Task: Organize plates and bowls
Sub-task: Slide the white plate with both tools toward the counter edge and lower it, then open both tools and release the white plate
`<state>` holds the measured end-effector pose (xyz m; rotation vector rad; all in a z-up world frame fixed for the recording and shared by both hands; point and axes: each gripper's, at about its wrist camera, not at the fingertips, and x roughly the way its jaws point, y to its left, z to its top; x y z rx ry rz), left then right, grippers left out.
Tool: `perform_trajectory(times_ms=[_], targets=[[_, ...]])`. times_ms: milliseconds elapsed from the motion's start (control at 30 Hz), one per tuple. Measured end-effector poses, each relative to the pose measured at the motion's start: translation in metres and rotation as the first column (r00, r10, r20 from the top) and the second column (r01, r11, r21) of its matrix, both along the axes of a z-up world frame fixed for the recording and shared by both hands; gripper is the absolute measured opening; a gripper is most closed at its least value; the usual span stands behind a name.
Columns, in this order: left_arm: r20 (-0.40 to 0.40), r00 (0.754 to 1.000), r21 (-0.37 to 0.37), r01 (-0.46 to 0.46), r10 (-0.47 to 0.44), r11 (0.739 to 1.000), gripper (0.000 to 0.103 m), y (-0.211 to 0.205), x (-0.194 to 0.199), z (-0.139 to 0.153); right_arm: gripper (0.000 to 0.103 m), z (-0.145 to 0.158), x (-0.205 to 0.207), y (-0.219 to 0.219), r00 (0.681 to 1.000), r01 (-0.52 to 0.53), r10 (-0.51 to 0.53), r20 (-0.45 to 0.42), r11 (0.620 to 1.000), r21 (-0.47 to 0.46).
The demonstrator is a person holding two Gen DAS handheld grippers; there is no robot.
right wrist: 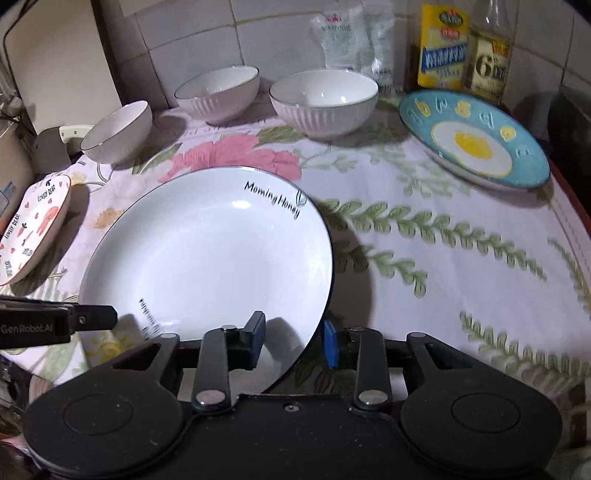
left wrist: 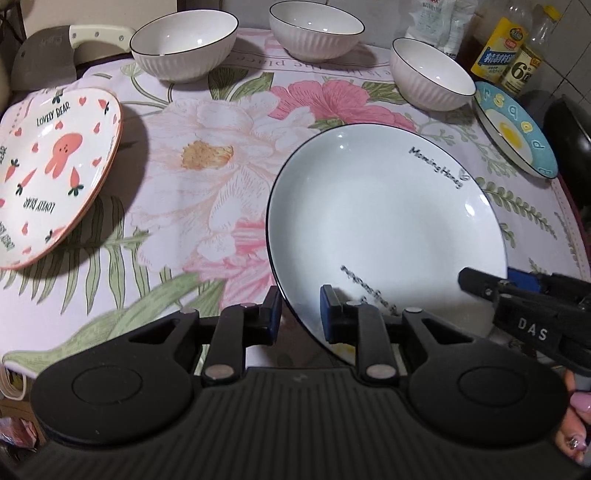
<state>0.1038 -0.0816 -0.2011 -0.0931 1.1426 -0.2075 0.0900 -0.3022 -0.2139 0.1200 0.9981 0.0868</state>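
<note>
A white "Morning Honey" plate (left wrist: 384, 221) (right wrist: 210, 251) sits near the table's front edge, seemingly tilted or lifted. My left gripper (left wrist: 299, 314) straddles its near-left rim, jaws apart with a visible gap. My right gripper (right wrist: 293, 339) straddles its near-right rim, jaws also apart. A pink bear plate (left wrist: 55, 170) (right wrist: 33, 229) lies at the left, a blue egg plate (left wrist: 517, 129) (right wrist: 476, 144) at the right. Three white ribbed bowls (left wrist: 184, 48) (left wrist: 316, 27) (left wrist: 432, 74) stand along the back, also in the right wrist view (right wrist: 118, 133) (right wrist: 218, 94) (right wrist: 323, 101).
A floral cloth (left wrist: 207, 155) covers the table. A cleaver (left wrist: 48, 48) lies at the back left. Oil and vinegar bottles (right wrist: 461, 48) and plastic bags (right wrist: 351, 37) stand by the tiled wall. A dark pan (left wrist: 569, 129) sits at the right edge.
</note>
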Motion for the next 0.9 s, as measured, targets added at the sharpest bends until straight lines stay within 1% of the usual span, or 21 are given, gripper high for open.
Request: perform_trajectory(times_ms=[67,100,133,167,233,267,333,433,500,567,700,800,900], targets=[[0.004,1.0,0.007,0.011,-0.011,1.0,0.022,0.001,-0.006,0.005,0.042,0.005,-0.005,0.0,0.999,0.017,-0.016,-0.03,1.0,0.025],[-0.005,1.0,0.017,0.016,-0.016,1.0,0.023,0.001,-0.008,0.007,0.046,0.01,-0.008,0.001,0.999,0.015,-0.014,-0.033,1.0,0.023],[-0.019,1.0,0.019,0.016,-0.015,1.0,0.03,0.003,-0.01,0.009,0.048,0.014,-0.011,0.004,0.999,0.01,-0.01,-0.034,1.0,0.013],[-0.033,0.999,0.016,0.007,-0.007,1.0,0.035,0.005,-0.012,0.011,0.051,0.019,-0.015,0.007,0.999,0.001,0.0,-0.035,1.0,0.006],[-0.052,0.999,0.012,-0.003,0.004,1.0,0.035,0.009,-0.016,0.016,0.064,0.027,-0.022,0.013,0.999,-0.041,0.041,-0.031,0.999,0.011],[-0.052,0.999,0.014,-0.004,0.005,1.0,0.035,0.01,-0.018,0.019,0.065,0.031,-0.025,0.017,0.998,-0.055,0.055,-0.025,0.998,0.009],[-0.043,0.999,0.018,-0.01,0.01,1.0,0.036,0.015,-0.022,0.027,0.066,0.039,-0.031,0.024,0.997,-0.074,0.074,-0.017,0.997,-0.004],[-0.033,0.999,0.012,-0.004,0.005,1.0,0.04,0.023,-0.028,0.041,0.066,0.051,-0.039,0.034,0.995,-0.098,0.097,-0.009,0.994,-0.039],[-0.024,1.0,0.013,0.001,-0.001,1.0,0.041,0.03,-0.033,0.052,0.066,0.061,-0.046,0.04,0.992,-0.129,0.129,0.0,0.99,-0.05],[-0.036,0.999,0.028,0.01,-0.009,1.0,0.045,0.038,-0.037,0.062,0.066,0.072,-0.053,0.048,0.986,-0.164,0.165,0.009,0.984,-0.062],[-0.044,0.999,0.073,0.032,-0.029,0.997,0.048,0.056,-0.047,0.079,0.066,0.097,-0.066,0.062,0.982,-0.183,0.186,0.019,0.977,-0.105],[-0.035,0.999,0.065,0.032,-0.03,0.997,0.05,0.074,-0.054,0.092,0.066,0.117,-0.074,0.072,0.979,-0.196,0.203,0.037,0.972,-0.132],[-0.012,1.0,0.059,0.029,-0.028,0.998,0.055,0.093,-0.062,0.105,0.068,0.133,-0.079,0.086,0.974,-0.211,0.222,0.051,0.965,-0.157]])
